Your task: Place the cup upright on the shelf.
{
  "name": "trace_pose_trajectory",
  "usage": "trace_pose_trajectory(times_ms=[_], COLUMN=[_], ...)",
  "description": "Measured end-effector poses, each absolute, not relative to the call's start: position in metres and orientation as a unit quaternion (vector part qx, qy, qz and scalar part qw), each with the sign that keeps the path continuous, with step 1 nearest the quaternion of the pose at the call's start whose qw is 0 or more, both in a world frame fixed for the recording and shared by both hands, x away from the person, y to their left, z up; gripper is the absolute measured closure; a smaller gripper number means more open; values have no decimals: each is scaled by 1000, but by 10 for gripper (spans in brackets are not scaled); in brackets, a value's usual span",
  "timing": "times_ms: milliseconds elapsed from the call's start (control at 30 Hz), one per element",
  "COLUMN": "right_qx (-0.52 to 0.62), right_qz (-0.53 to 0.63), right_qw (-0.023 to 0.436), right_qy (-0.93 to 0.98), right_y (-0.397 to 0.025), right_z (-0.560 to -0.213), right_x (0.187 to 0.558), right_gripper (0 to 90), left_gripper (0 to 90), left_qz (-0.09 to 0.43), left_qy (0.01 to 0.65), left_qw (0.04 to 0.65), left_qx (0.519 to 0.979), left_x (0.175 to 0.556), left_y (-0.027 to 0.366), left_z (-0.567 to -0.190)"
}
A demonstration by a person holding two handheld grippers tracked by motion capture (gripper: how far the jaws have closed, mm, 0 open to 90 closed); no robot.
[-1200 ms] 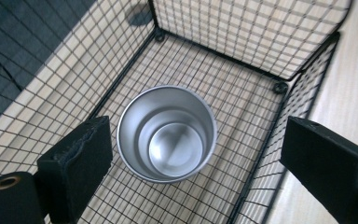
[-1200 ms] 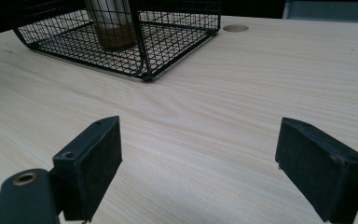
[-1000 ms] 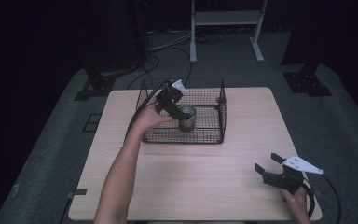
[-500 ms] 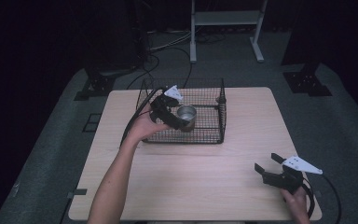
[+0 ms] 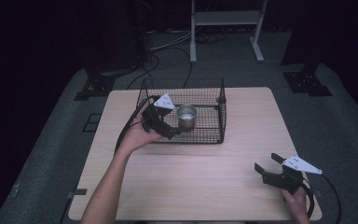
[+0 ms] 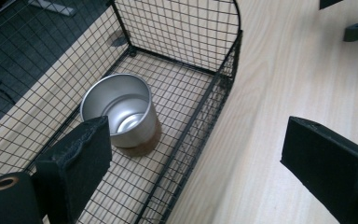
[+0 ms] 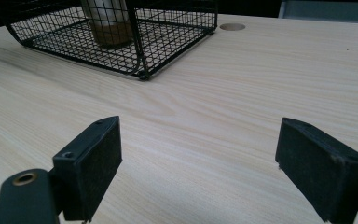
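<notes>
One cup (image 5: 186, 116) released, L hand-held gripper (image 5: 170, 131) back.

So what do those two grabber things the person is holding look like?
Both are black. The left gripper and right gripper each have two flat, blocky jaws, a pale grey three-cornered plate on top and a black cable trailing behind. No sleeves show on the forearms.

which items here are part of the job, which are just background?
In play:
- metal cup, upright in the wire basket
- left gripper, open, at the basket's near left side
- table

Background:
- right gripper, open, idle at the table's near right corner
- floor cables
- metal stand behind the table
</notes>
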State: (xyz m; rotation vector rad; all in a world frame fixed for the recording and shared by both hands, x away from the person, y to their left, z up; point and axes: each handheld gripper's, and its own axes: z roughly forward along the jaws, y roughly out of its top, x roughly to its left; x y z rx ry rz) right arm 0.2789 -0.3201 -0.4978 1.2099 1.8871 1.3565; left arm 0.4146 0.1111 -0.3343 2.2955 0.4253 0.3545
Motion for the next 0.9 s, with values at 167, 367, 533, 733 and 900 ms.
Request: trace_pose_trajectory(times_ms=[167, 367, 533, 733, 900], right_qx=[448, 447, 447, 449, 449], right_qz=[500, 499, 499, 499, 498], right_qw=[258, 259, 260, 260, 261], right_qy=[695, 695, 695, 695, 695], right_y=[-320, -320, -320, -320, -320], right_z=[-498, -498, -498, -498, -498], right_x=[279, 279, 279, 279, 279], right_gripper=[137, 137, 137, 137, 137], left_gripper=[74, 74, 73, 73, 73], left_qz=[139, 141, 141, 144, 144], left_qy=[162, 157, 159, 158, 156], left_qw=[385, 391, 396, 407, 412], left_qx=[898, 896, 893, 888, 886], left_x=[404, 394, 386, 374, 365], left_y=[114, 120, 129, 137, 141], left_z=[-339, -343, -345, -347, -351])
